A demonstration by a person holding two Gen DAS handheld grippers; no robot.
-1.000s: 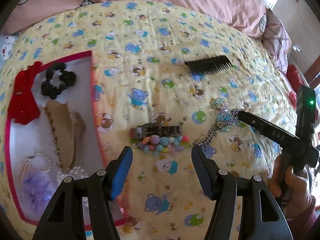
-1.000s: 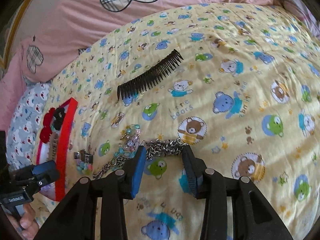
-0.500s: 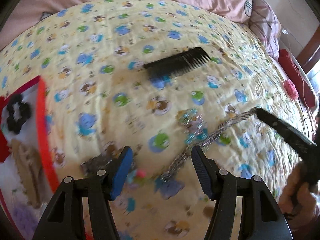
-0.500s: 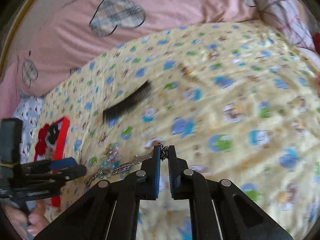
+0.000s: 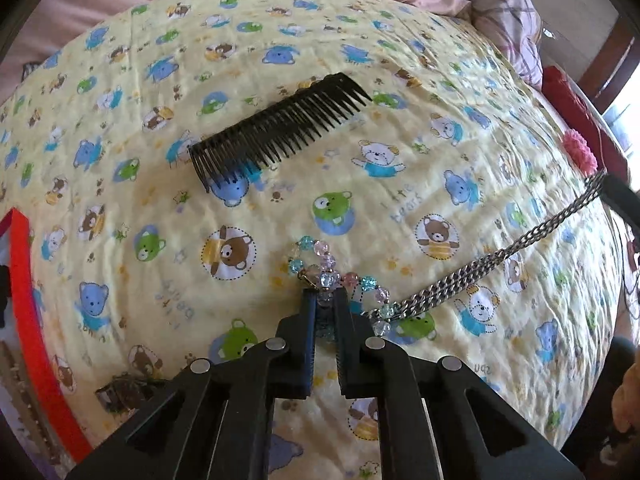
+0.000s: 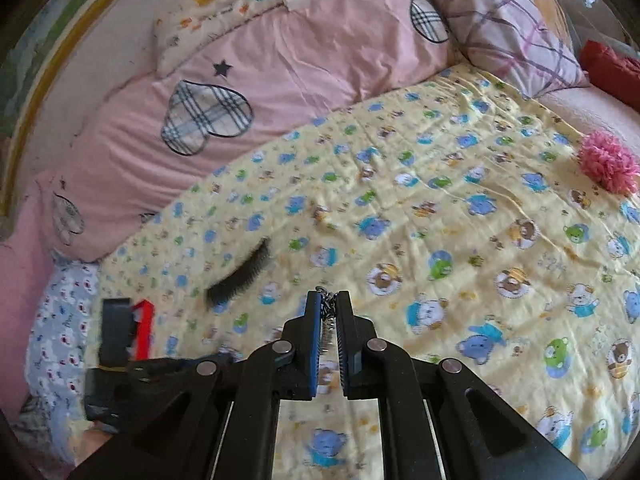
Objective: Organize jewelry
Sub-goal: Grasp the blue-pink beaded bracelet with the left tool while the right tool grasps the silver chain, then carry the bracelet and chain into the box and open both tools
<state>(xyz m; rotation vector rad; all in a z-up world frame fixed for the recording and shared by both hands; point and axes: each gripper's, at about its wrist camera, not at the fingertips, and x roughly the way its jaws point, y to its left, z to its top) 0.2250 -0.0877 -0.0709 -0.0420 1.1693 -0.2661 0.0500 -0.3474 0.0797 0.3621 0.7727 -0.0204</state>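
Silver chain (image 5: 500,256) stretches taut across the yellow bear-print bedspread (image 5: 360,160), its far end pinched in the right tool (image 6: 329,300), whose jaws are closed on the links. The chain's near end lies tangled with a bracelet of clear blue and pink beads (image 5: 320,264). The left tool (image 5: 325,300) has its jaws narrowed onto that bead bracelet, beads showing between them. A black comb (image 5: 276,132) lies on the bedspread farther back, well apart from the bracelet. A red-edged tray (image 5: 28,300) sits at the left edge. A pink pom-pom (image 6: 608,166) rests near the bed's right side.
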